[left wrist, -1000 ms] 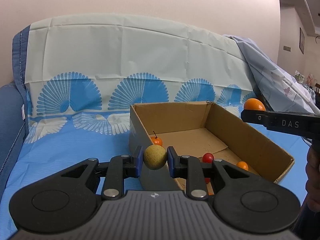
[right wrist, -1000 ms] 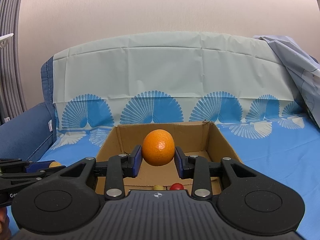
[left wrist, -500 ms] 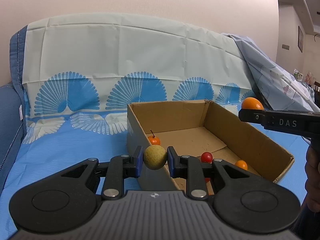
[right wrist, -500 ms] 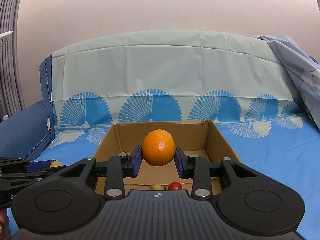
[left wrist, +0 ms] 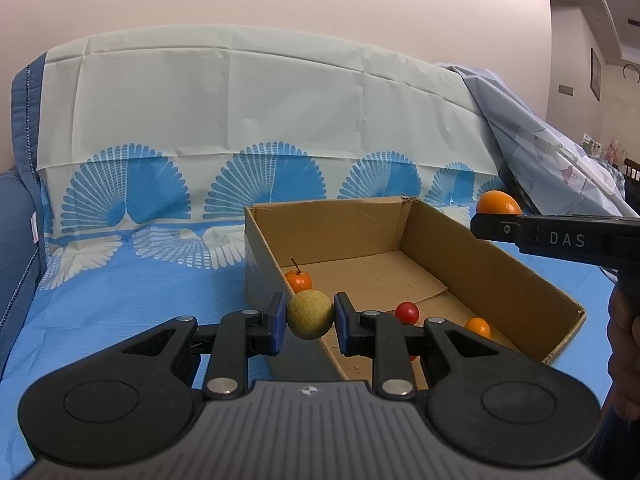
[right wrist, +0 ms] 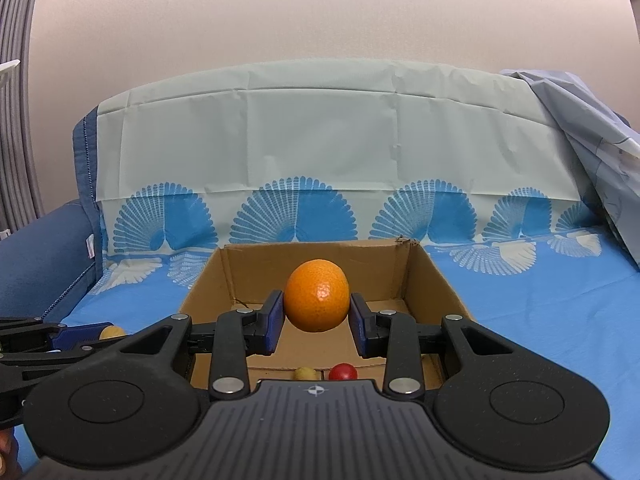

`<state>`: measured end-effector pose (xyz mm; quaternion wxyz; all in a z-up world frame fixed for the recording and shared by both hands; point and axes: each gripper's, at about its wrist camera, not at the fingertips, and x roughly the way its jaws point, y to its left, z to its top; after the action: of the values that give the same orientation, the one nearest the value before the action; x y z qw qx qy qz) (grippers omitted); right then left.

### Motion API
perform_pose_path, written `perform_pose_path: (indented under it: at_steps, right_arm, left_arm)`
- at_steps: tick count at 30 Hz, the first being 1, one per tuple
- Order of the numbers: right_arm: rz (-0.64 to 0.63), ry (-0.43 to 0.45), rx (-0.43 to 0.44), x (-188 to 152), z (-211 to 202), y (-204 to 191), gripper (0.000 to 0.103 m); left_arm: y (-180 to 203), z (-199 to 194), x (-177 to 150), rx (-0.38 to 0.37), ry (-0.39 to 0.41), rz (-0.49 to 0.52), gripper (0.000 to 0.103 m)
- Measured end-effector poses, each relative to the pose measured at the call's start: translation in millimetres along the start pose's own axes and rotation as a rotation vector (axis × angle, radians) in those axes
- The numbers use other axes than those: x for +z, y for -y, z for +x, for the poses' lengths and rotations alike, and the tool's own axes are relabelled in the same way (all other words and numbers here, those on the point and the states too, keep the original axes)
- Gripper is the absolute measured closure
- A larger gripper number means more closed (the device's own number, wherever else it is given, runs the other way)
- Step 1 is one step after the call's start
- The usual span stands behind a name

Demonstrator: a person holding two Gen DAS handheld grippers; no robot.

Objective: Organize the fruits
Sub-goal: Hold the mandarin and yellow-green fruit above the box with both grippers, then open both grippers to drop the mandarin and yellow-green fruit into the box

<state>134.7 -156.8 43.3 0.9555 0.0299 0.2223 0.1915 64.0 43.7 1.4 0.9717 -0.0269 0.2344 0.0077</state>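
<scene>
My left gripper (left wrist: pixel 310 316) is shut on a small yellow-green round fruit (left wrist: pixel 310 314), held over the near left wall of an open cardboard box (left wrist: pixel 496 276). Inside the box lie a small orange fruit with a stem (left wrist: pixel 299 279), a red fruit (left wrist: pixel 407 312) and another small orange fruit (left wrist: pixel 477 327). My right gripper (right wrist: pixel 317 306) is shut on a large orange (right wrist: pixel 317 301) above the box (right wrist: pixel 436 284). Below it a yellow fruit (right wrist: pixel 305 373) and a red fruit (right wrist: pixel 343 371) show on the box floor. Each gripper appears at the edge of the other's view.
The box stands on a blue cloth with a fan pattern (left wrist: pixel 120 280) that covers a sofa seat and backrest. A blue armrest (right wrist: pixel 36 264) rises at the left. A crumpled pale sheet (left wrist: pixel 560 160) hangs at the right. A hand (left wrist: pixel 624 320) holds the right tool.
The left wrist view has drifted slightly, so the box sits a little further left and lower than before. Both grips are unchanged.
</scene>
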Motion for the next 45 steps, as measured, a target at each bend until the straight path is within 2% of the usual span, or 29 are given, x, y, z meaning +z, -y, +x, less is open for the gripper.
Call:
perform_pose_path:
  at_steps: [14, 30, 32, 33, 34, 38, 43, 45]
  right_arm:
    - [0.028, -0.001, -0.126, -1, 4, 11, 0.067]
    - [0.061, -0.051, -0.123, -3, 16, 22, 0.066]
    - [0.072, -0.078, -0.109, -4, 19, 23, 0.048]
    - [0.071, -0.079, -0.116, -5, 19, 22, 0.034]
    - [0.067, -0.070, -0.124, -5, 18, 22, 0.028]
    - [0.080, -0.067, -0.130, -4, 18, 24, 0.019]
    - [0.110, -0.078, -0.135, -4, 17, 25, 0.001]
    - [0.107, -0.079, -0.133, -5, 14, 23, 0.001]
  left_arm:
    - [12, 5, -4, -0.034, 0.006, 0.027, 0.075]
    - [41, 25, -9, -0.107, 0.002, 0.070, 0.075]
    - [43, 29, -9, -0.107, -0.012, 0.066, 0.064]
    - [44, 32, -9, -0.099, -0.019, 0.065, 0.045]
    - [44, 32, -9, -0.094, -0.015, 0.064, 0.039]
    - [44, 32, -8, -0.086, -0.007, 0.068, 0.037]
    - [39, 19, -8, -0.053, 0.021, 0.068, 0.021]
    - [36, 11, -8, -0.053, 0.028, 0.062, 0.019]
